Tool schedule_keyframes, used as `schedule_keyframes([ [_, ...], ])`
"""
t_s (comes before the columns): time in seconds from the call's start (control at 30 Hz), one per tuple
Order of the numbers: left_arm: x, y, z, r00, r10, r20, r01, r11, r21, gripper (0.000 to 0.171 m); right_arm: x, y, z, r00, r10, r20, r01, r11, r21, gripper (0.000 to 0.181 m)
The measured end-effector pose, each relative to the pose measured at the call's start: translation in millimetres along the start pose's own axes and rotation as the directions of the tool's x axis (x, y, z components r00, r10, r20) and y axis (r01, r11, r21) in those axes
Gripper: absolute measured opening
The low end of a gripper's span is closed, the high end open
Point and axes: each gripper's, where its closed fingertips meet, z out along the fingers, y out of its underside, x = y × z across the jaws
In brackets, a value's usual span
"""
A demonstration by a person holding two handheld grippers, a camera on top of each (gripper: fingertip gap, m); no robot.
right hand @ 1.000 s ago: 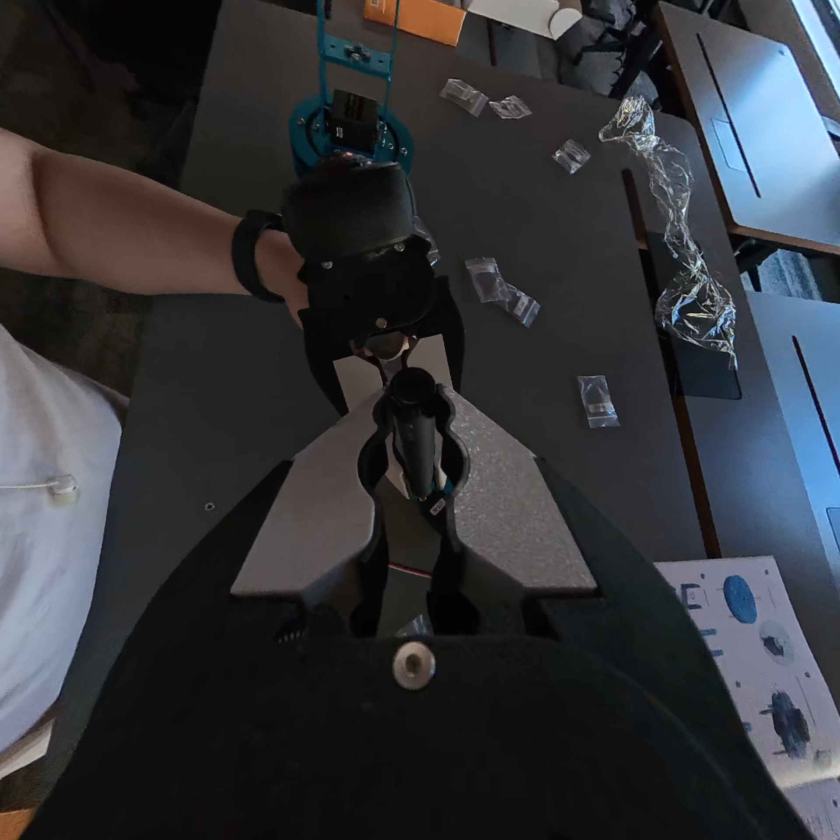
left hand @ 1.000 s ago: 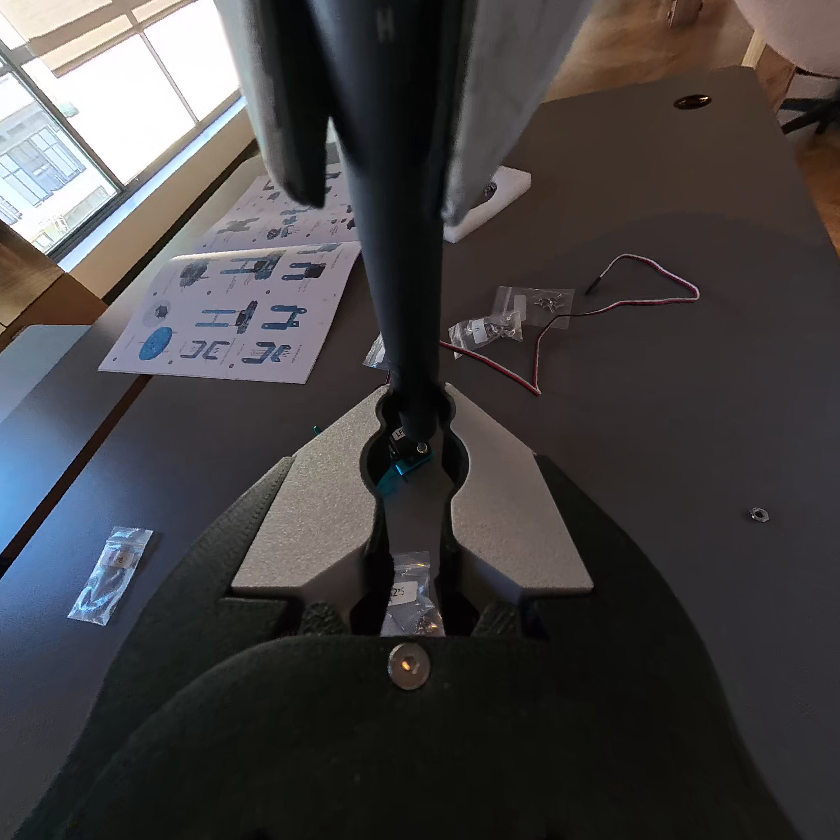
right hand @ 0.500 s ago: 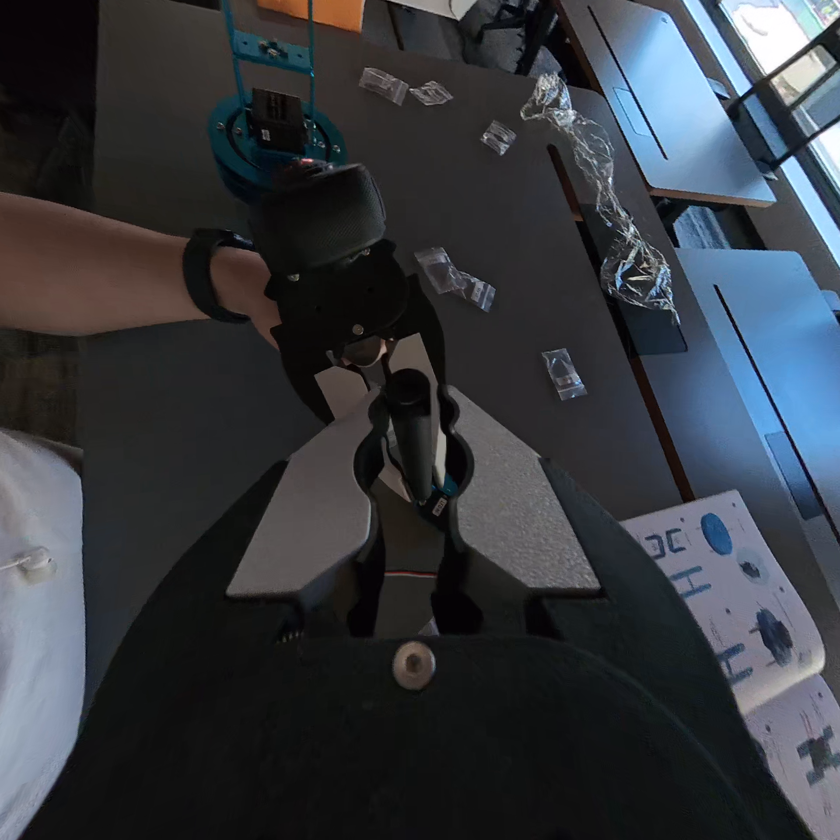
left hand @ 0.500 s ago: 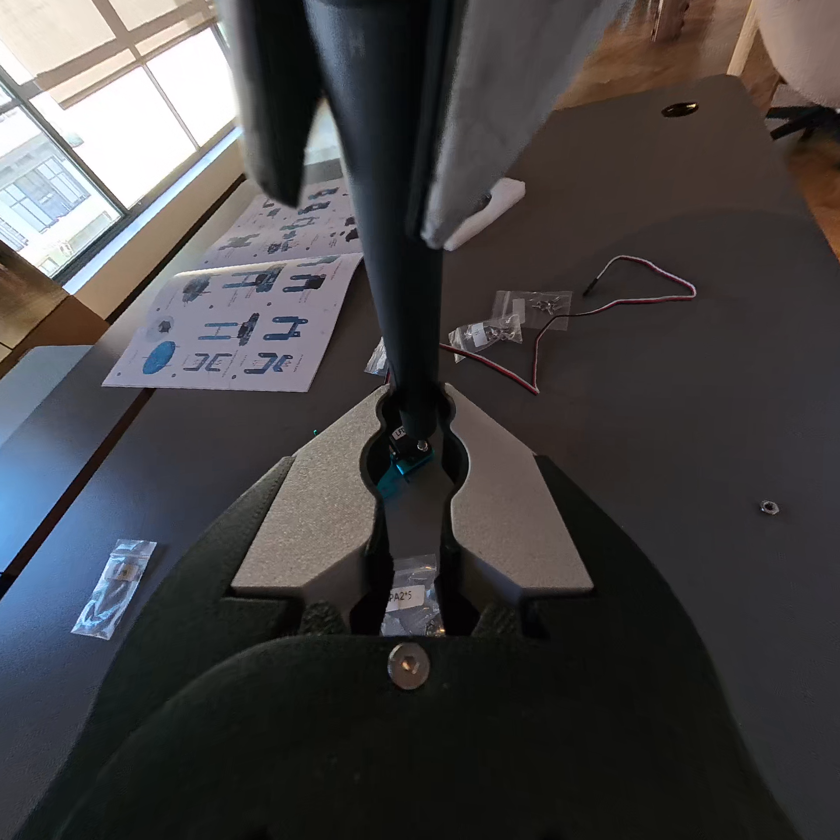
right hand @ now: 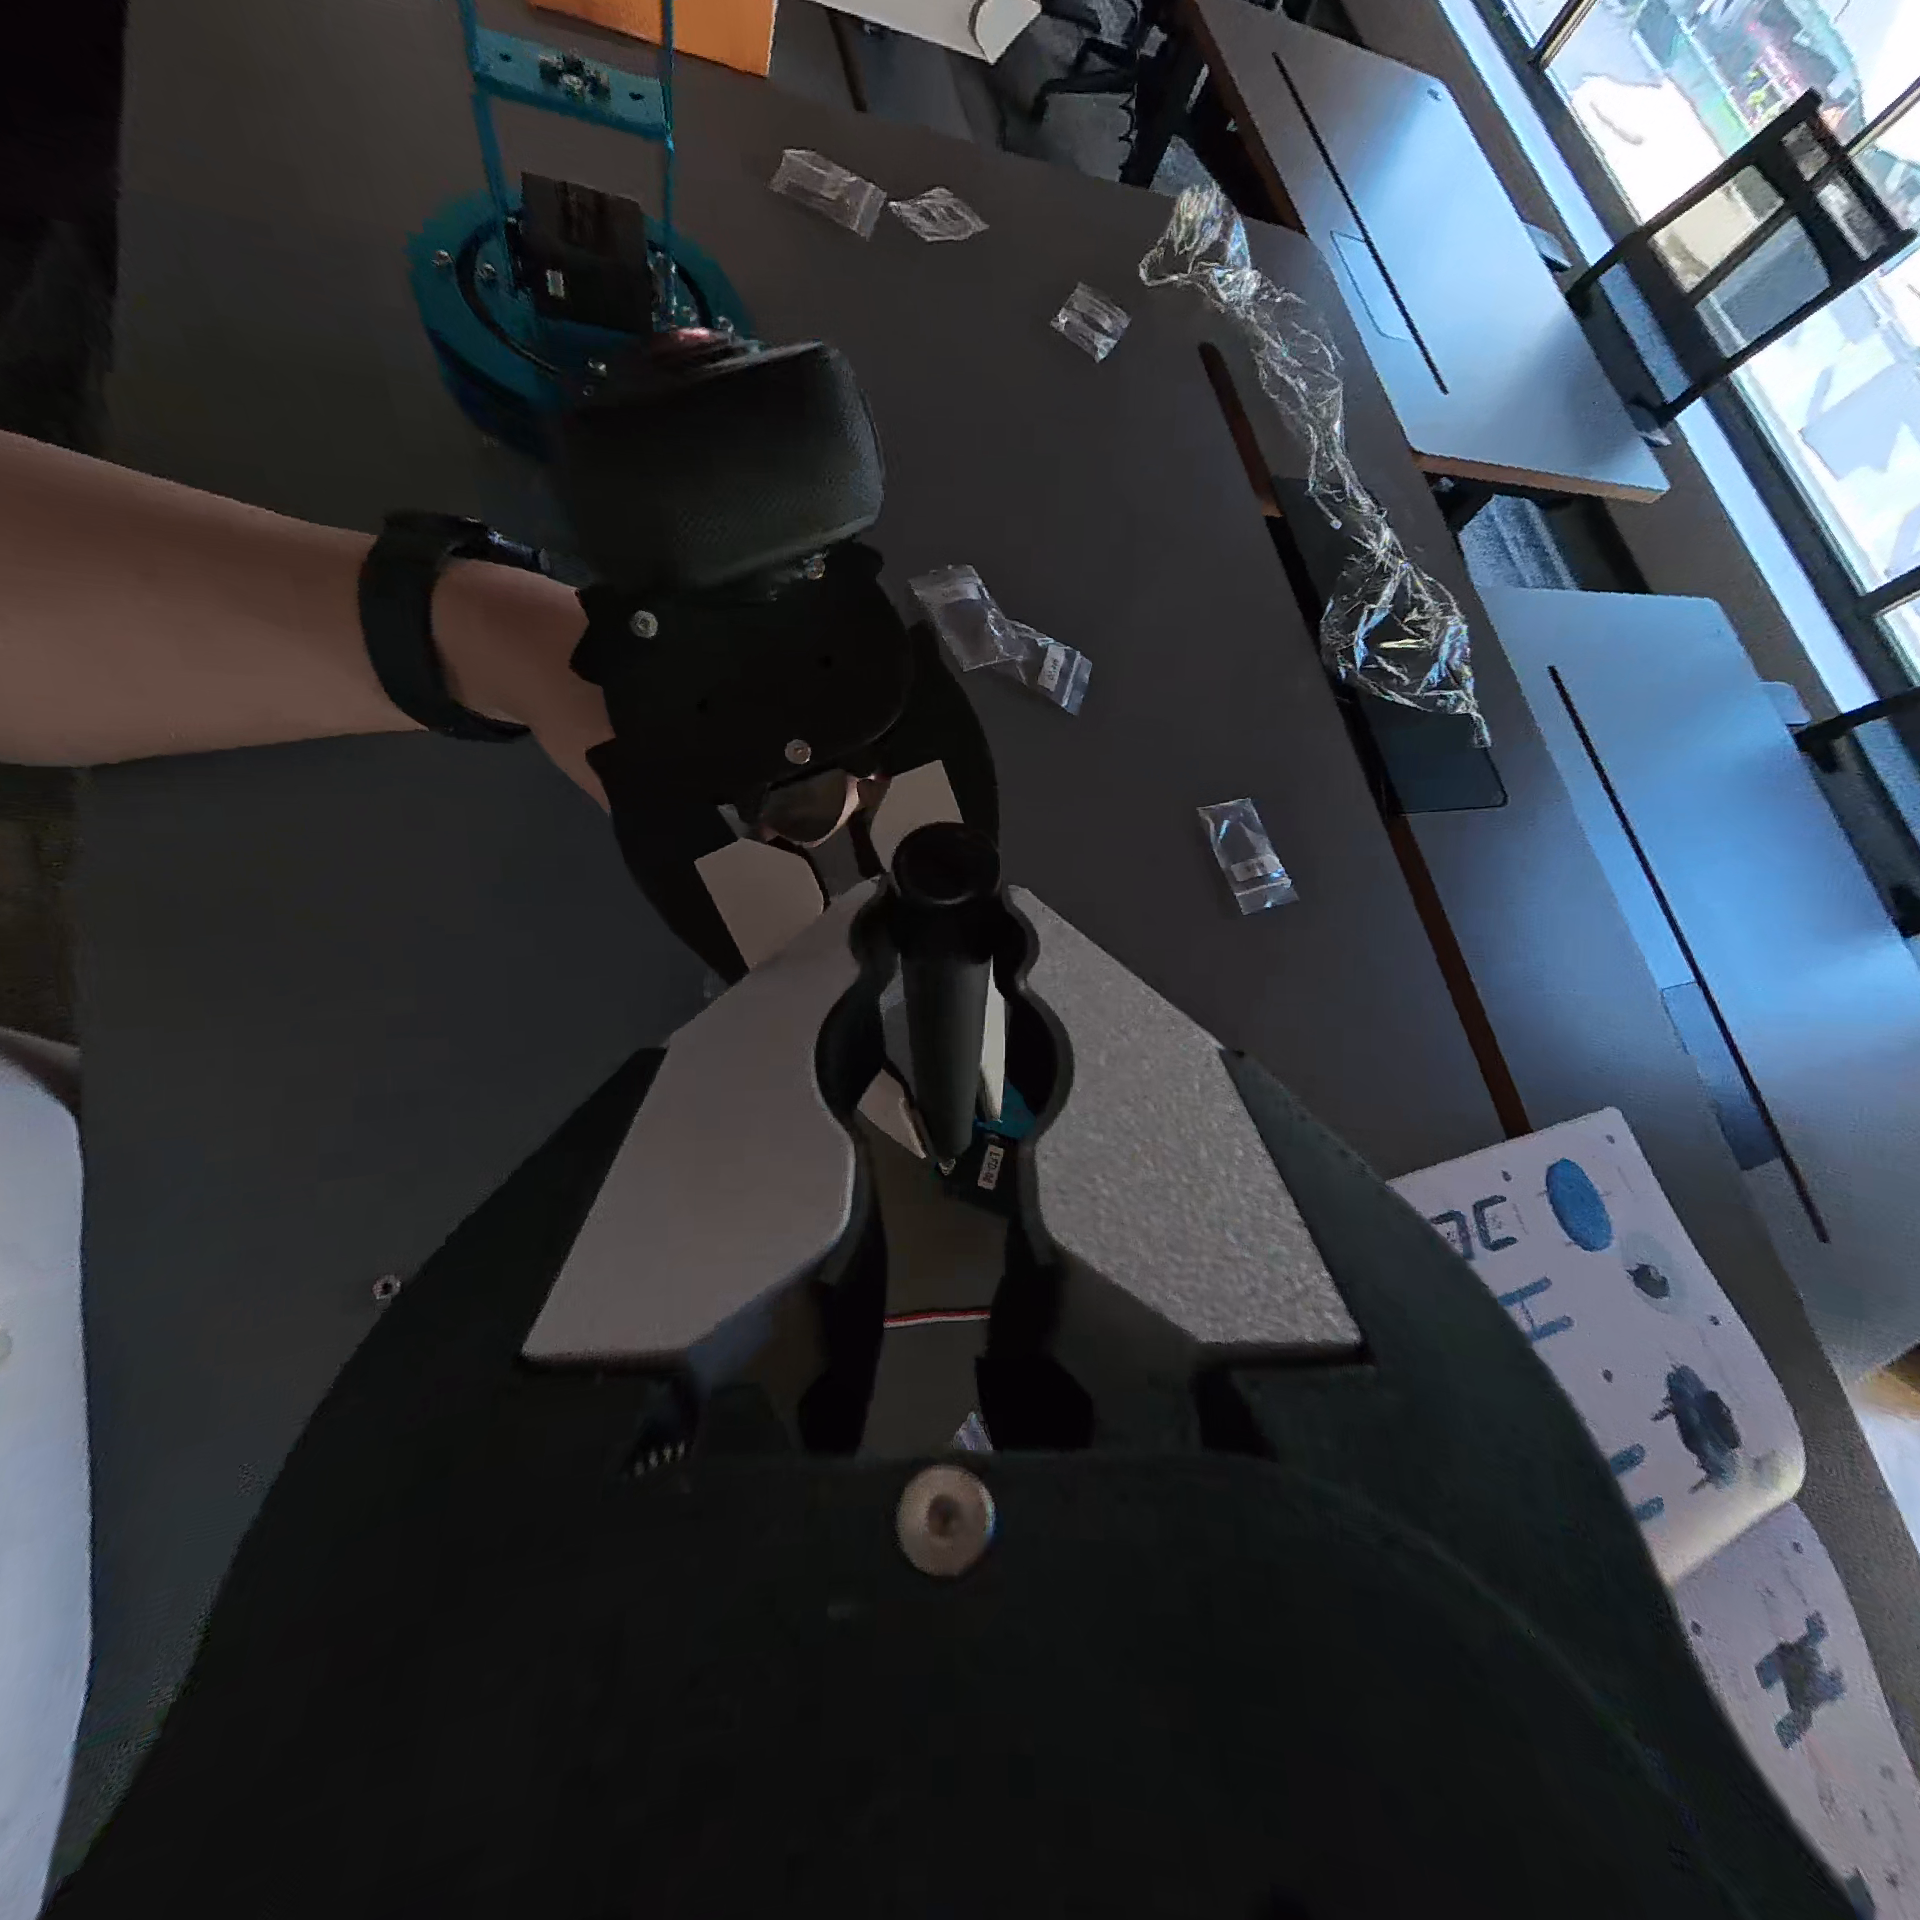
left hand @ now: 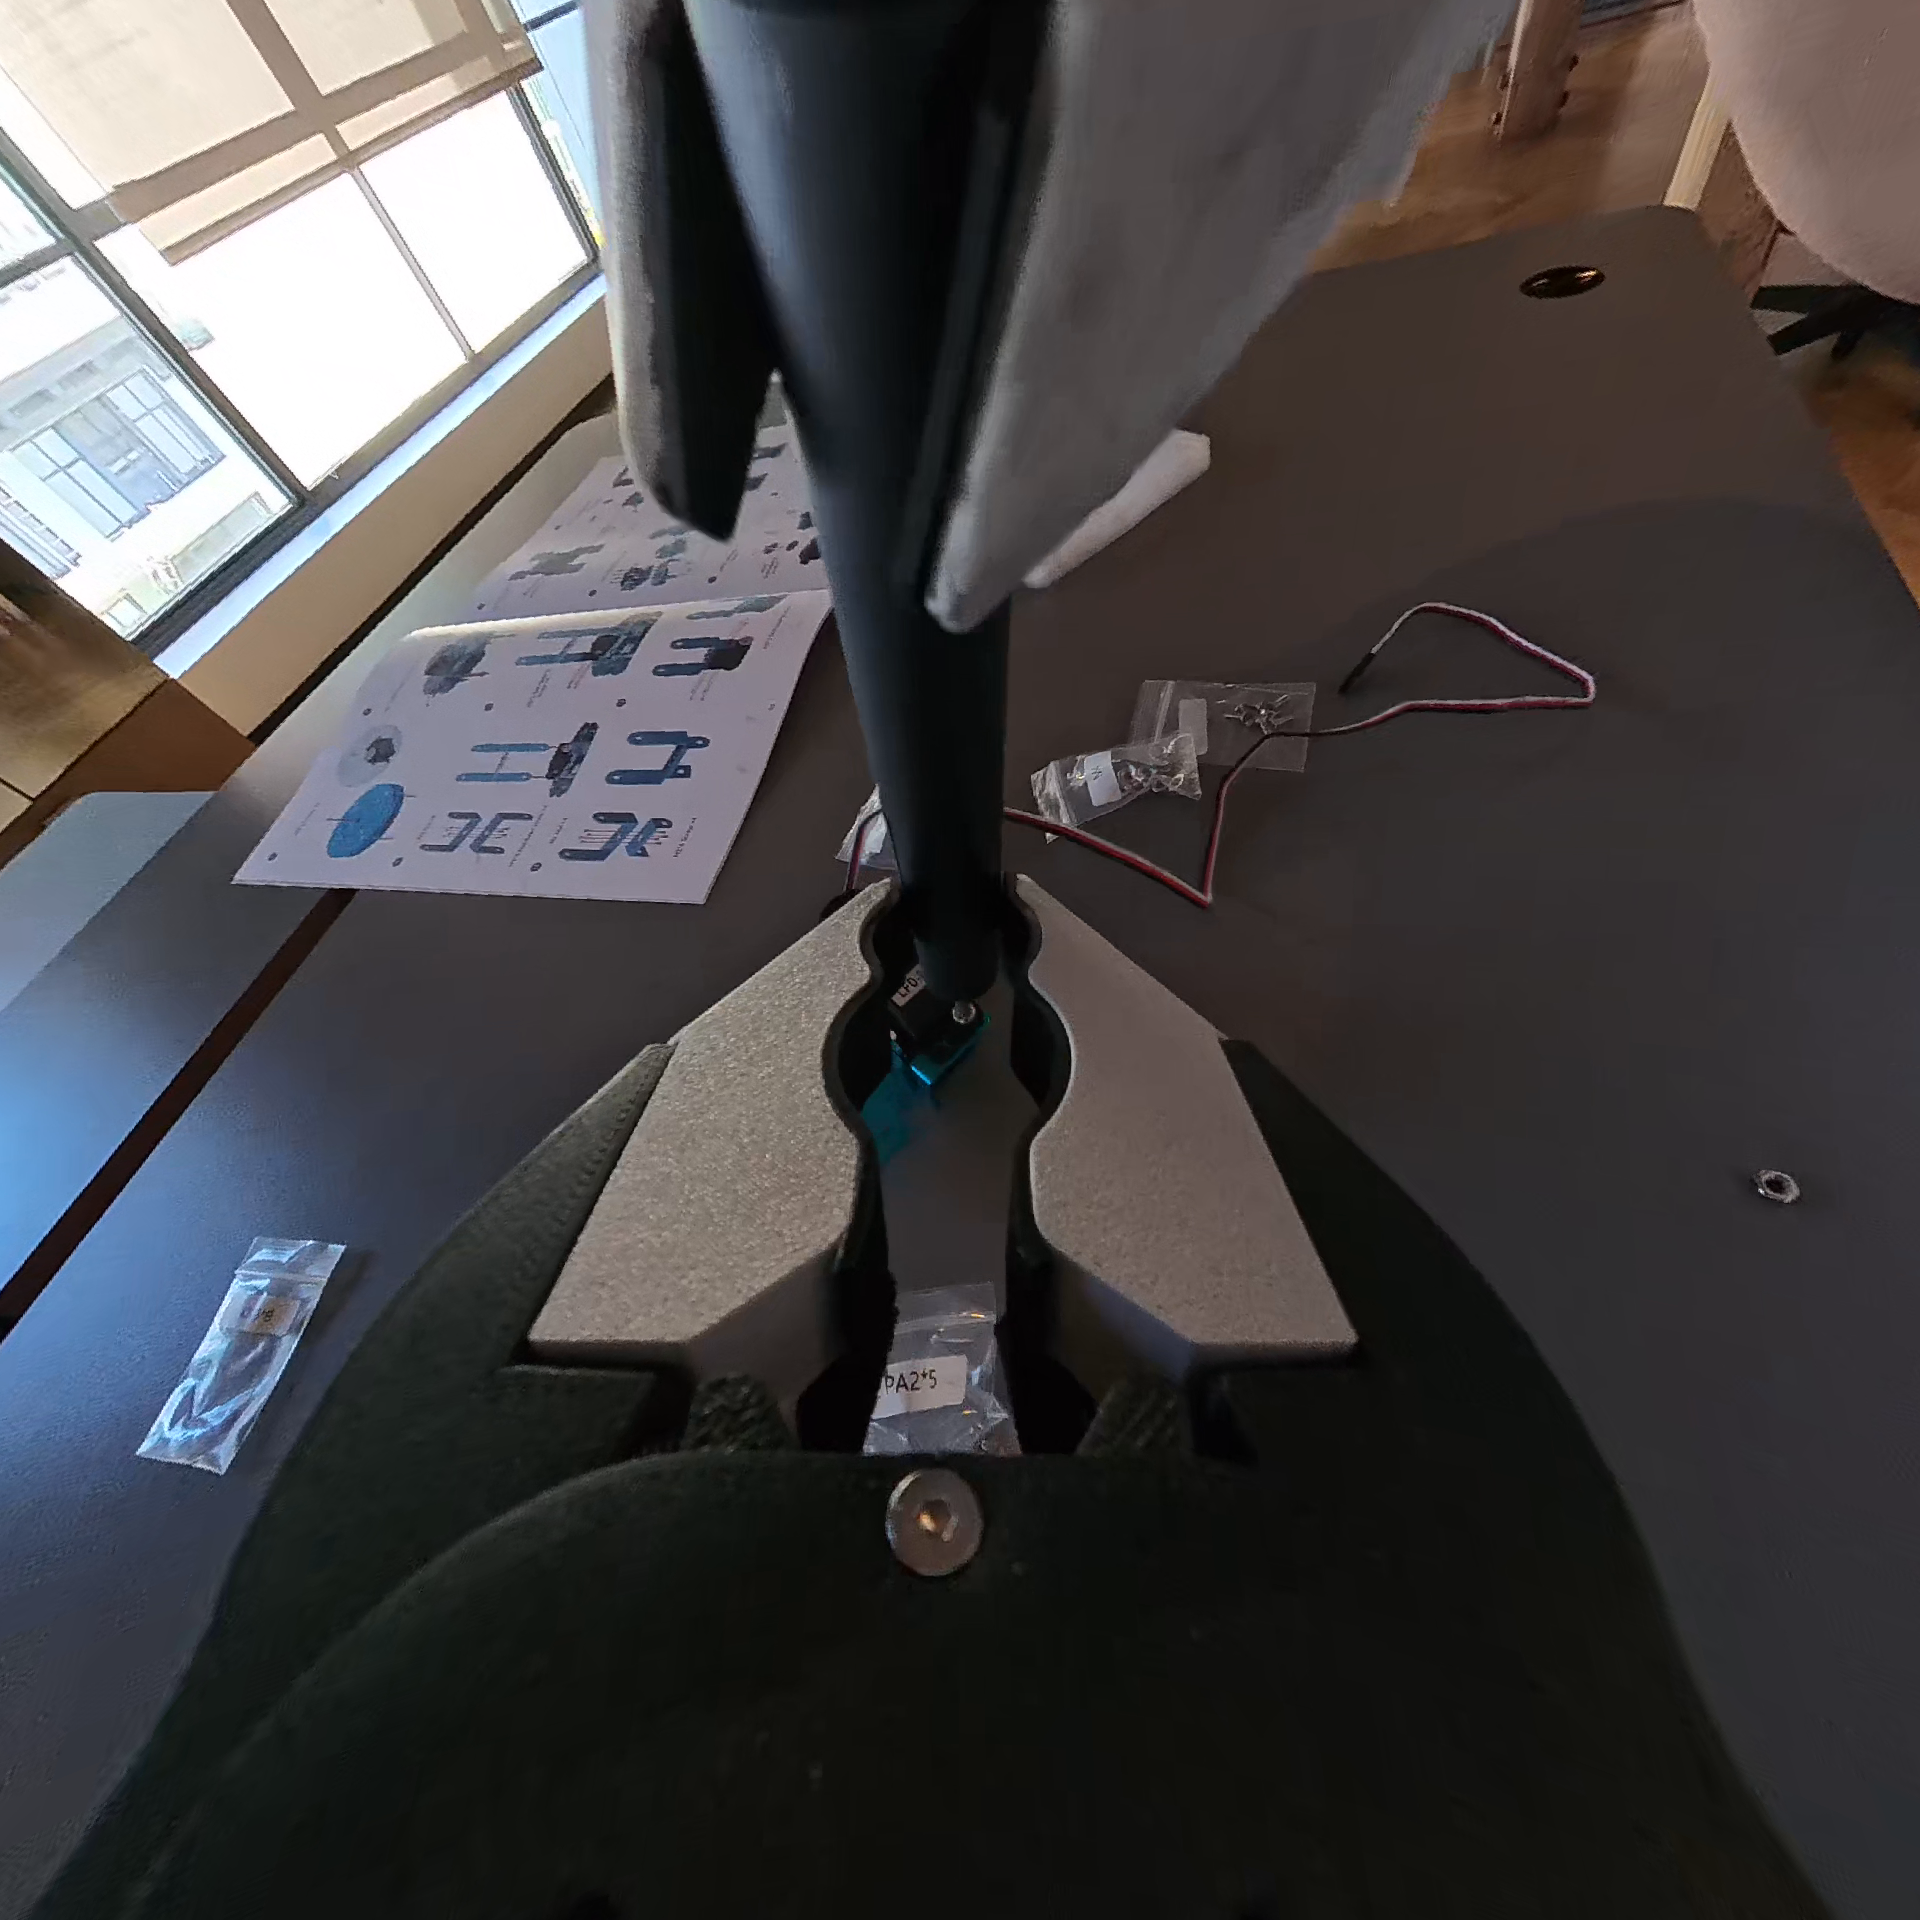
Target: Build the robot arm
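Counter point(left hand: 1455, 1039), dark grey, carries a manual point(left hand: 540, 769), parts bags point(left hand: 1174, 748) and a wire point(left hand: 1455, 686). Right hand-held gripper point(right hand: 940, 997) is closed on a black screwdriver point(right hand: 940, 1018), tip down on a small servo point(left hand: 925, 1039). Left hand-held gripper point(left hand: 940, 997) clamps that servo, apparently bracing it against turning.

Screwdriver point(left hand: 914, 644) top cut off at frame edge — tip contact hidden
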Motion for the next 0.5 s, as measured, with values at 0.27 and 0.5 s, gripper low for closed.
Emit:
schedule_keyframes([
  [0.27,0,-2,2,1.0,0.004,0.01,-0.004,1.0,0.008,0.017,1,2,-4,0.999,0.018,0.029,-0.019,1.0,0.024,0.017],
  [0.5,3,28,8,1.0,-0.014,0.011,0.015,0.997,-0.079,0.015,2,6,-9,1.0,0.011,0.012,-0.011,1.0,0.023,0.018],
])
